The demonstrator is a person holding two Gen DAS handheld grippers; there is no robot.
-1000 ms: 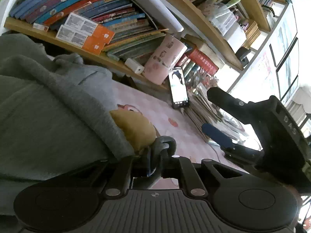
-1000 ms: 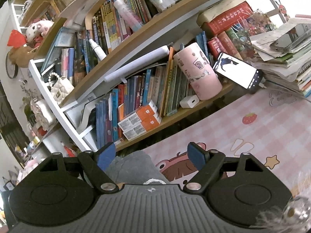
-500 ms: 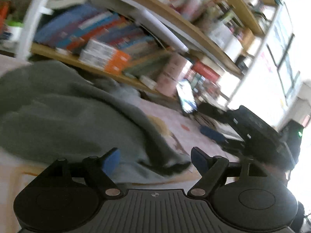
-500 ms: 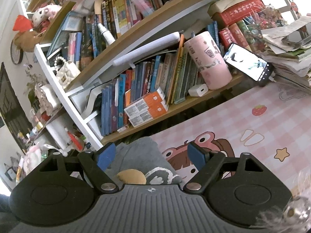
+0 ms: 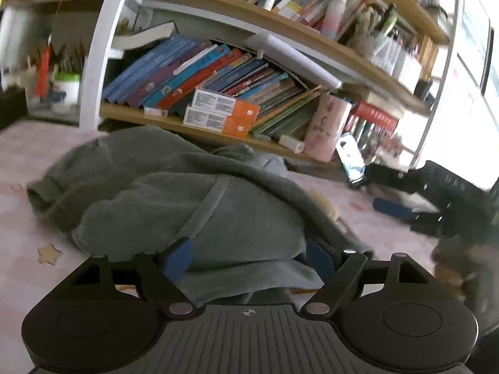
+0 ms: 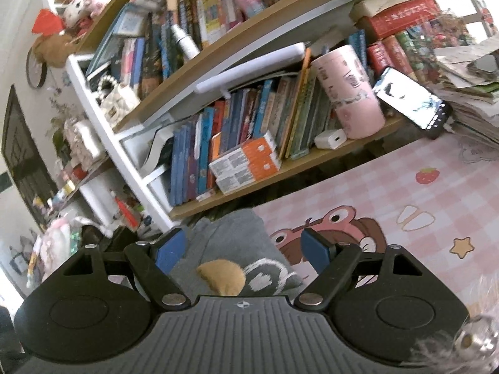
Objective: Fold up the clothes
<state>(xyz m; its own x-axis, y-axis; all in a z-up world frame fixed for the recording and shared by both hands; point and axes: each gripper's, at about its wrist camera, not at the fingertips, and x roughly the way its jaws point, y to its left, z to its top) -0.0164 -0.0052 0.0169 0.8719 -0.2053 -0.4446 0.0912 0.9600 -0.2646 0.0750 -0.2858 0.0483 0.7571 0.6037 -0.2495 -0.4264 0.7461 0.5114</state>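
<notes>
A grey sweatshirt (image 5: 174, 193) lies heaped on the pink checked table cover (image 5: 18, 237), one cuff pointing left. My left gripper (image 5: 248, 258) hovers at its near edge, open, its blue pads (image 5: 177, 257) standing apart from the cloth below them. In the right wrist view the sweatshirt (image 6: 230, 237) shows a tan patch (image 6: 221, 277) and a white-outlined design. My right gripper (image 6: 241, 251) stands open above that end, holding nothing. The right gripper (image 5: 414, 205) also shows in the left wrist view, black and low over the table, to the right of the heap.
A bookshelf (image 6: 280, 168) full of books runs along the table's far edge. On it are orange-and-white boxes (image 5: 223, 113), a pink cup (image 6: 349, 96) and a white charger (image 6: 330, 138). A phone (image 6: 411, 103) leans beside stacked papers (image 6: 471, 106).
My left gripper was shut on a fold of the grey cloth; it has let go, opened wide and drawn back, swinging left. The right gripper barely moved, with more of the sweatshirt now under it.
</notes>
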